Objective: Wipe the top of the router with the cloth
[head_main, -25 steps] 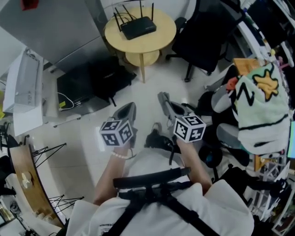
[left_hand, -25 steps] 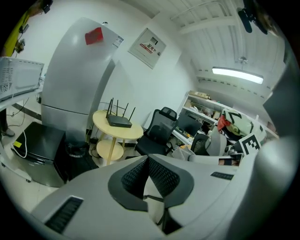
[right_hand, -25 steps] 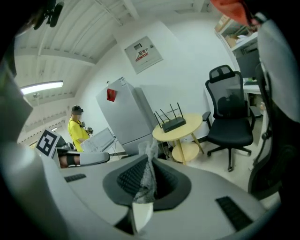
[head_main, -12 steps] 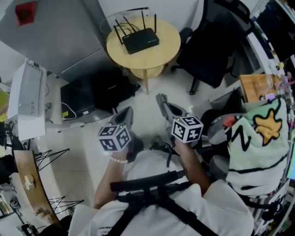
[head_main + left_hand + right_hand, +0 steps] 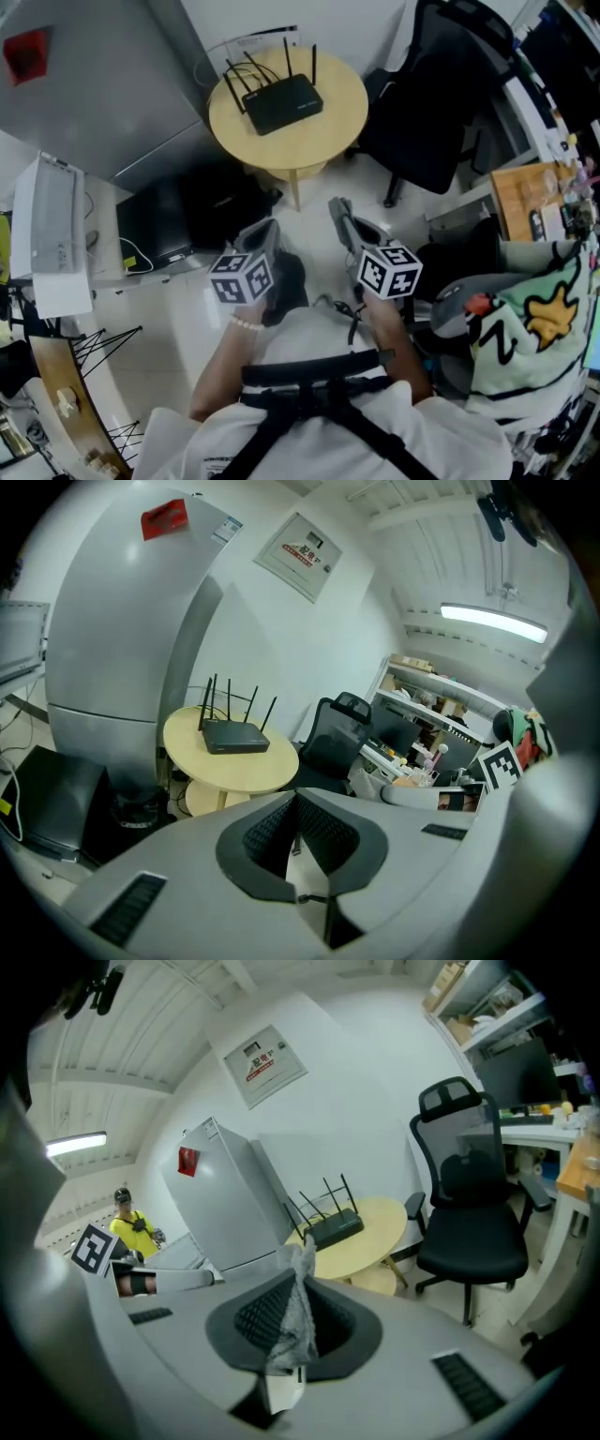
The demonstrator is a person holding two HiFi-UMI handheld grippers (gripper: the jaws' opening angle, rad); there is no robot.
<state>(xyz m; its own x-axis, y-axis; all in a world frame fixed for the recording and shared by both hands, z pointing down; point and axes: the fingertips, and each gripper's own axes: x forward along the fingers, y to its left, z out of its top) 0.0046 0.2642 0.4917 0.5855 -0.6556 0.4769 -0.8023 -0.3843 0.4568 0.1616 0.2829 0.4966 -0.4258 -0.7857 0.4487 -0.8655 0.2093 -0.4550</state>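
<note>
Black router [image 5: 281, 103], pale yellow table [image 5: 323, 141], black chair [image 5: 422, 103], mottled grey cloth [image 5: 298, 1312]. The left gripper [image 5: 260, 232] and right gripper [image 5: 337, 211] are grey, their cubes [image 5: 242, 278] black-and-white squares. Grey cabinet [image 5: 112, 84] with red tag [image 5: 23, 54]; pale green blanket [image 5: 534, 328] with yellow-and-black shapes; white shirt [image 5: 441, 431] under black straps [image 5: 309, 375].

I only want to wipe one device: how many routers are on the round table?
1. The black router lies on the round table, toward its far side, antennas up. The lower shelf is mostly hidden.
</note>
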